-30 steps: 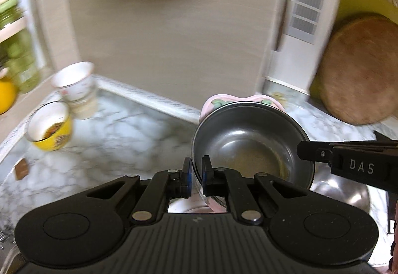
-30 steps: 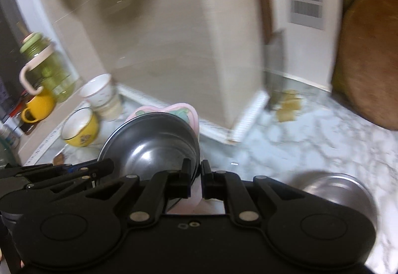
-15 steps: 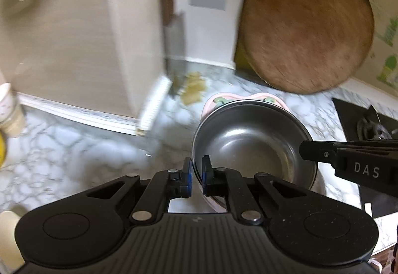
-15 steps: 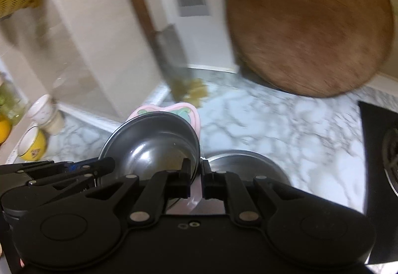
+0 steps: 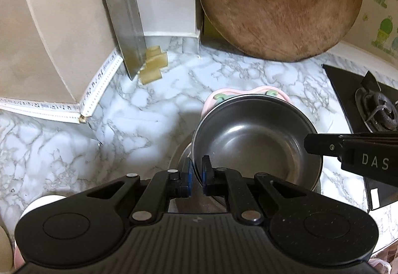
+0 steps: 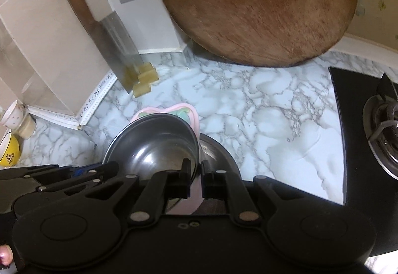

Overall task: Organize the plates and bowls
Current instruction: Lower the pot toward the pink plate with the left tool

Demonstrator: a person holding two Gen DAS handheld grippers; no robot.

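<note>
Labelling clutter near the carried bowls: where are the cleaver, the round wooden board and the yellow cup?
cleaver (image 5: 128, 25), left wrist view, blade face.
round wooden board (image 5: 278, 0), left wrist view, face centre.
yellow cup (image 6: 8, 150), right wrist view, outer wall.

Soft, even indoor light fills both views, fairly bright on the marble counter (image 5: 139, 109). The steel bowl (image 5: 251, 139) carries pale, dull reflections without hard glare. A faint shadow lies on the counter left of it. Fisheye bending curves the wall edges and darkens the corners. The round wooden board (image 6: 258, 5) looks slightly smeared in the right view.
</note>
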